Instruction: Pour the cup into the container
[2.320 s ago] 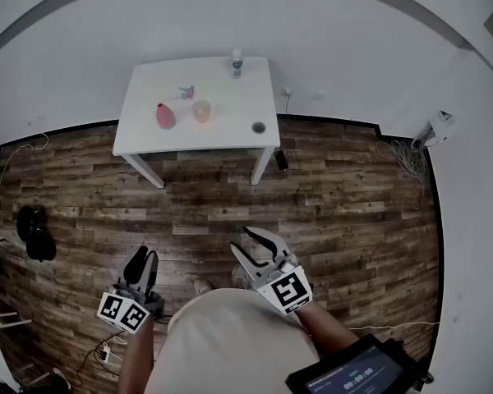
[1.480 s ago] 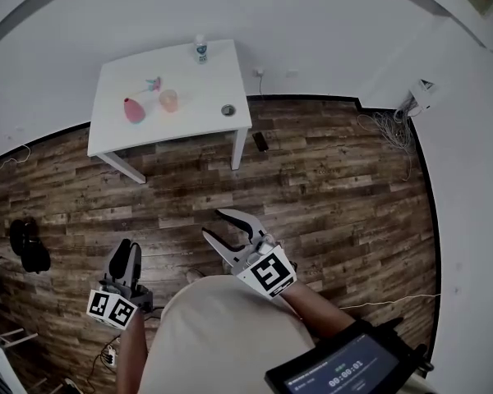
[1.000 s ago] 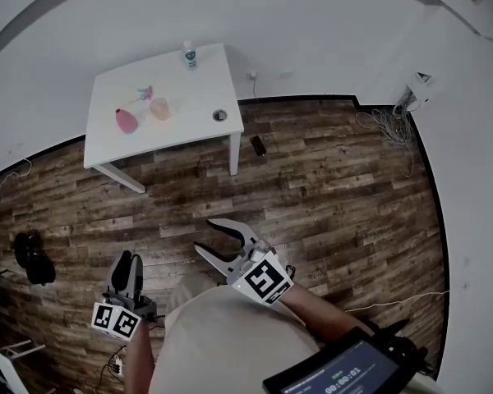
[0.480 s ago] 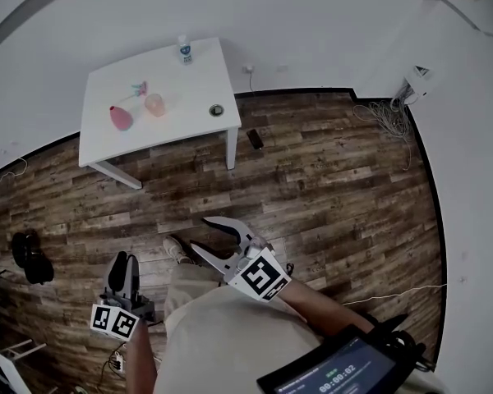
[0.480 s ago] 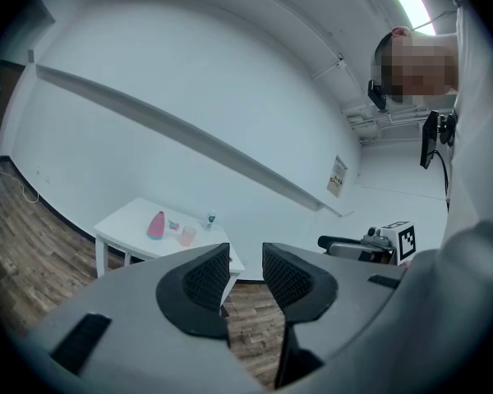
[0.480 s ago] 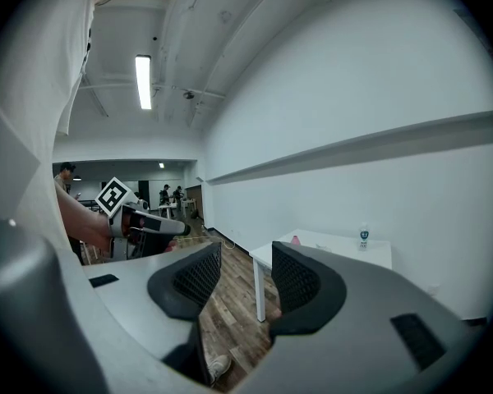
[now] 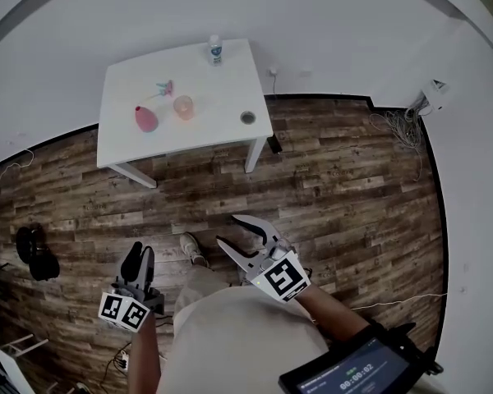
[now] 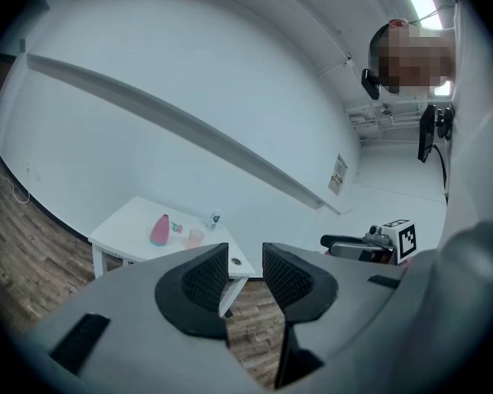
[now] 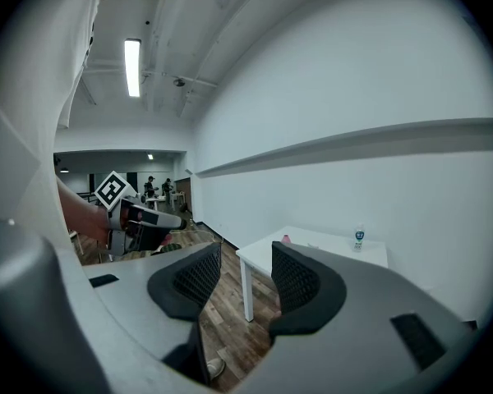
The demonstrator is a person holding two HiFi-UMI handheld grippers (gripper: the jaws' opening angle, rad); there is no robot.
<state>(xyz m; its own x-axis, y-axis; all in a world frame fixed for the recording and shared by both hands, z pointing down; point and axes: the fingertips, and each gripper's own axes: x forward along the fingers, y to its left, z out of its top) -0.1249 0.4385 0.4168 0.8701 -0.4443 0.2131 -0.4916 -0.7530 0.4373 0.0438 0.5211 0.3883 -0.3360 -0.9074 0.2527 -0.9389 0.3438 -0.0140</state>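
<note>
The white table stands far ahead by the wall. On it are a pale orange cup and a pink container to its left. The left gripper view also shows the cup and the container, small and distant. My left gripper and right gripper hang over the wood floor in front of the person's body, well short of the table. Both have their jaws nearly together, with only a narrow slit and nothing between them.
A water bottle stands at the table's back edge and a small round thing lies near its front right corner. A dark bag lies on the floor at the left. Cables lie by the right wall. The person's shoe is ahead.
The person has stepped forward, one shoe now showing ahead of the body. Both grippers have travelled along with the walk, and the table has shifted right in the view. The jaws look unchanged.
</note>
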